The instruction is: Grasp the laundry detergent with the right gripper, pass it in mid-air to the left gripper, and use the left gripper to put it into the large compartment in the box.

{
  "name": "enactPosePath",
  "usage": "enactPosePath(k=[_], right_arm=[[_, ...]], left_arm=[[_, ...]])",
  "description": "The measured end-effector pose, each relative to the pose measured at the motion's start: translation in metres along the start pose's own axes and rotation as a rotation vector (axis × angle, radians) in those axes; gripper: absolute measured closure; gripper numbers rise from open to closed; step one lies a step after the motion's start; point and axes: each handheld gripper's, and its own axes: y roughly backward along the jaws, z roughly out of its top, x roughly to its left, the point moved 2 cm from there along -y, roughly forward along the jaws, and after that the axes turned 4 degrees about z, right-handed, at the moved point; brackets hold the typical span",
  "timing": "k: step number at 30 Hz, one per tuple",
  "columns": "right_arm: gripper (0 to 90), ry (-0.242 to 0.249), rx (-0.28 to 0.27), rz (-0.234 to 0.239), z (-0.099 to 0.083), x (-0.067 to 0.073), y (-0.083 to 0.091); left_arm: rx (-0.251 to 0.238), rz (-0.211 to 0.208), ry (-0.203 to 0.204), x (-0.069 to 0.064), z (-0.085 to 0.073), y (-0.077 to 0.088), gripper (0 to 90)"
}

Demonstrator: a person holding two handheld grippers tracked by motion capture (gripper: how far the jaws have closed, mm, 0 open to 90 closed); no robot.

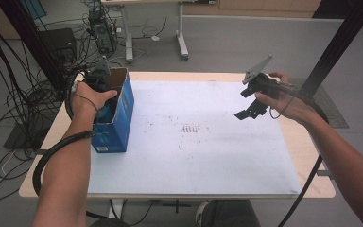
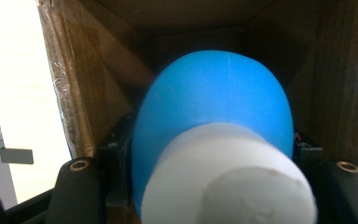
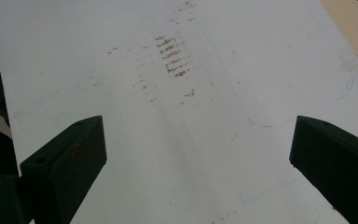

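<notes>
Cardboard lines the tall blue box (image 1: 116,116) standing open-topped at the left edge of the white-sheeted wooden table (image 1: 208,156). Inside it, the left gripper (image 1: 105,101) clamps a smooth blue bulb with a white cylindrical neck (image 2: 214,135). Above the sheet's right side, the right gripper (image 1: 251,108) hangs with jaws spread wide, holding nothing.
</notes>
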Motion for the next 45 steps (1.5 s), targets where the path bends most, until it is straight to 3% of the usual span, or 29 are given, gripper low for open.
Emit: enactPosePath(k=[12, 15, 20, 32, 45], right_arm=[[3.8, 0.002, -0.002, 0.004, -0.002, 0.0, -0.001], [3.8, 0.001, -0.002, 0.006, -0.002, 0.0, -0.001], [3.8, 0.002, -0.004, 0.006, -0.001, 0.001, -0.001], [3.8, 0.008, -0.008, 0.006, 0.002, 0.002, -0.002], [3.8, -0.001, -0.012, 0.001, 0.002, 0.003, -0.003]], left_arm=[[-0.002, -0.007, -0.008, 0.0, -0.001, 0.0, 36.0], [-0.018, -0.031, -0.012, 0.001, -0.001, 0.004, 32.3], [-0.025, -0.034, -0.021, 0.0, -0.002, 0.009, 29.6], [-0.059, -0.013, -0.05, -0.002, -0.007, 0.027, 25.5], [-0.075, 0.045, -0.099, -0.008, -0.011, 0.055, 24.4]])
